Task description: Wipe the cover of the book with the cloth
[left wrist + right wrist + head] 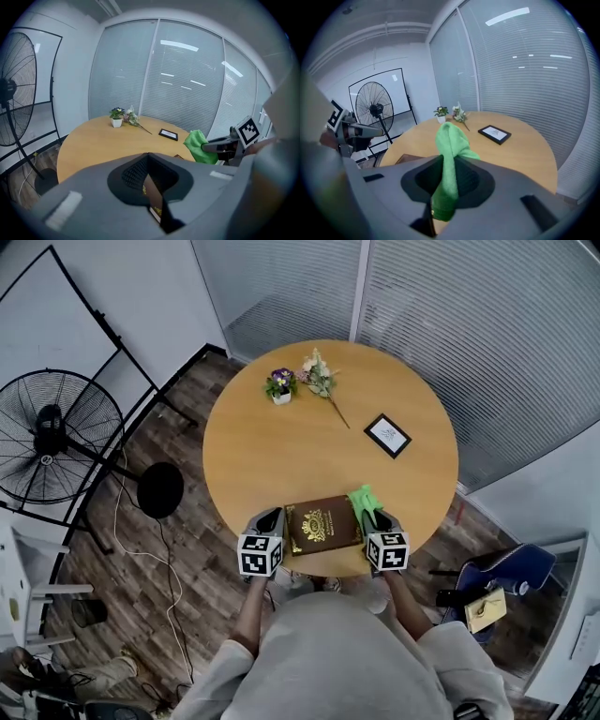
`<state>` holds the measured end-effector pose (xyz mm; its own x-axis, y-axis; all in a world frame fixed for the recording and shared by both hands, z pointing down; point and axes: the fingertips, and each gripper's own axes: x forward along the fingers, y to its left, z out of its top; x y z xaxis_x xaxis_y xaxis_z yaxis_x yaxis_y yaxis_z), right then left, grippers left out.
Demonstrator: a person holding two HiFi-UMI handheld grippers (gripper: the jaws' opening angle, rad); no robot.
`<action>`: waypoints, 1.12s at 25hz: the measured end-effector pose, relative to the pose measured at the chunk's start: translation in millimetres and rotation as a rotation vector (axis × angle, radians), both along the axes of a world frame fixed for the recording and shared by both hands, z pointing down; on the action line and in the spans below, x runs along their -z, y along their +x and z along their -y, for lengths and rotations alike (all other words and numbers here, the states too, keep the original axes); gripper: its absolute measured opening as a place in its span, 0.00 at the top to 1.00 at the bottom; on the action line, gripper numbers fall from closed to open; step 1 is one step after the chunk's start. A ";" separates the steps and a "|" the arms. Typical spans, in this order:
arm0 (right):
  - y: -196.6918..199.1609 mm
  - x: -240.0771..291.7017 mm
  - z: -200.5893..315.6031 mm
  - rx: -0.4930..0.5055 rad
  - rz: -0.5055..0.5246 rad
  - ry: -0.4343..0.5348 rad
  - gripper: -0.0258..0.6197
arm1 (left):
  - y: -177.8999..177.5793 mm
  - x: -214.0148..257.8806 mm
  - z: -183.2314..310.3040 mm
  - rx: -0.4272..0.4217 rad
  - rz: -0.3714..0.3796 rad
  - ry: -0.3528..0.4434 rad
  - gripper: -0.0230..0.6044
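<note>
A dark brown book (323,525) with a gold emblem lies at the near edge of the round wooden table (281,451). My left gripper (277,518) is shut on the book's left edge; in the left gripper view the brown cover (153,197) shows pinched between the jaws. My right gripper (369,513) stands at the book's right edge, shut on a green cloth (362,499). The cloth (449,159) rises out of the closed jaws in the right gripper view. From the left gripper view, the cloth (200,146) hangs off the right gripper (224,145).
At the table's far side stand a small potted plant (280,385) and a flower sprig (321,377); a black picture frame (387,435) lies to the right. A floor fan (52,439) stands on the left, a blue chair (499,571) on the right. Glass walls with blinds lie behind.
</note>
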<state>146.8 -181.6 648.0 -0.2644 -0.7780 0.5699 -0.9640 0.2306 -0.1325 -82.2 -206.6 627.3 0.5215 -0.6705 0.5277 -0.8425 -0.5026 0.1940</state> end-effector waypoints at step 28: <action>-34.2 116.9 48.0 0.103 -0.011 0.284 0.85 | -5.8 57.9 34.7 0.018 -0.017 0.128 0.95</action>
<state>112.6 -229.5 531.0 -0.3454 -0.8759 0.3368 -0.9345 0.3538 -0.0384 -88.0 -241.3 569.4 0.5166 -0.7412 0.4286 -0.8489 -0.5087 0.1435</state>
